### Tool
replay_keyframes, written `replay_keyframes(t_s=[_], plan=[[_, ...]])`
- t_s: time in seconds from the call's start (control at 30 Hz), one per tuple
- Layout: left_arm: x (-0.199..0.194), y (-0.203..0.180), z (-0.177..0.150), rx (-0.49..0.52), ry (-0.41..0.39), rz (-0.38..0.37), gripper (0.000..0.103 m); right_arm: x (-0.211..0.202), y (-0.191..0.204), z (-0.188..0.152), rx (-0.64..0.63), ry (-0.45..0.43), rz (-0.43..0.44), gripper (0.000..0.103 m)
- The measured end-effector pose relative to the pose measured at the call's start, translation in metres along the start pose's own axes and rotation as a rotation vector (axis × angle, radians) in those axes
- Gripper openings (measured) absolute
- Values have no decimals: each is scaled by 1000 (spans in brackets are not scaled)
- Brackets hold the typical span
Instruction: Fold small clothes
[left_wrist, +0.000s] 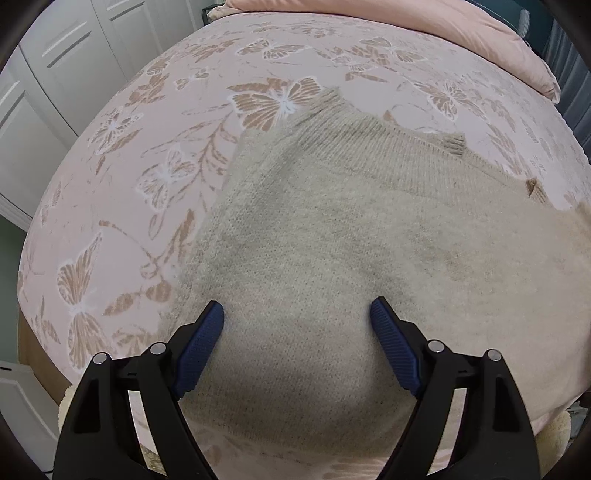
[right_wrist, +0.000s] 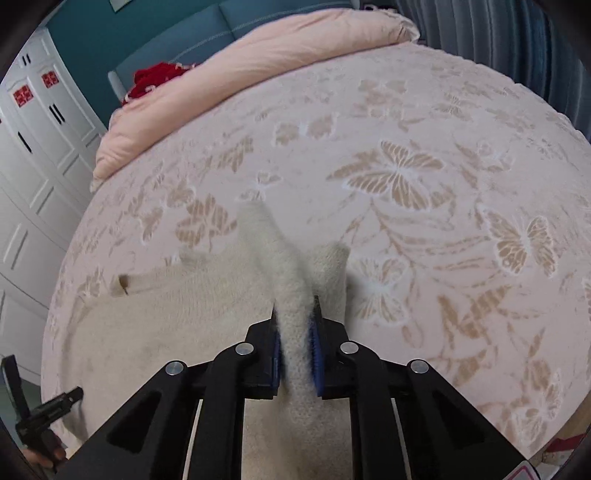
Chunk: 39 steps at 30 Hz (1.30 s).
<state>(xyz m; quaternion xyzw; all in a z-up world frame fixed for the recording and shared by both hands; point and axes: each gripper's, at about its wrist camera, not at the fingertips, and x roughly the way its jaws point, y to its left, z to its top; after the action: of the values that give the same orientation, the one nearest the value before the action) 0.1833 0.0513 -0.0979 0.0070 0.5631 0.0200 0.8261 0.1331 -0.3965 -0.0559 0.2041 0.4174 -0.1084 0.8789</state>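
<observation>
Right gripper (right_wrist: 295, 314) pinches a sweater (right_wrist: 177, 306) ridge toward 12 o'clock, left gripper (left_wrist: 297, 314) spread empty over it; best carry the fold across low, bed (right_wrist: 443, 129) supporting the rest.

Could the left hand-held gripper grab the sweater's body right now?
Probably yes: the left hand-held gripper is open directly over the beige knit sweater, with nothing between them.

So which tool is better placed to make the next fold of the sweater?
Probably the right. The right tool is already shut on a raised fold of the beige sweater, ready to carry it over. The left tool is open above the flat body, gripping nothing.
</observation>
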Motion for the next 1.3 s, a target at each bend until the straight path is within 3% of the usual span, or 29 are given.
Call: replay_keyframes(t_s=[0.03, 0.13, 0.23, 0.3, 0.37, 0.47, 0.57, 0.63, 0.7, 0.77, 0.9, 1.03, 1.1, 1.23, 1.3], plan=[[2, 0, 0, 3, 1, 4, 81, 3, -7, 0, 10, -8, -21, 8], [7, -1, 0, 1, 5, 13, 84, 55, -30, -13, 13, 174, -74, 8], [7, -3, 2, 4, 14, 19, 85, 29, -17, -5, -7, 99, -86, 11], [6, -1, 2, -1, 14, 11, 85, 1, 0, -2, -28, 20, -90, 18], [7, -2, 0, 5, 4, 14, 85, -18, 25, -5, -86, -7, -39, 18], [7, -4, 0, 7, -1, 27, 86, -20, 67, -24, -199, 22, 10, 18], [6, -2, -1, -1, 0, 19, 86, 0, 93, -52, -201, 108, 86, 17], [2, 1, -2, -5, -3, 13, 86, 33, 101, -74, -231, 214, 55, 16], [-6, 6, -5, -17, -8, -8, 85, 38, 105, -83, -260, 193, 16, 15], [-16, 16, -11, -34, -15, -21, 85, 21, 113, -75, -237, 196, 36, 16], [-37, 51, -34, -144, -36, -125, 85, -17, 148, -71, -285, 157, 140, 17], [-33, 94, -67, -411, 19, -314, 85, -17, 187, -89, -315, 193, 222, 17], [-23, 105, -78, -511, 50, -352, 85, -4, 206, -101, -339, 220, 220, 17], [-3, 109, -78, -591, 47, -411, 86, 42, 222, -132, -324, 361, 186, 17], [5, 112, -76, -657, 48, -437, 93, 41, 224, -141, -346, 313, 172, 17]])
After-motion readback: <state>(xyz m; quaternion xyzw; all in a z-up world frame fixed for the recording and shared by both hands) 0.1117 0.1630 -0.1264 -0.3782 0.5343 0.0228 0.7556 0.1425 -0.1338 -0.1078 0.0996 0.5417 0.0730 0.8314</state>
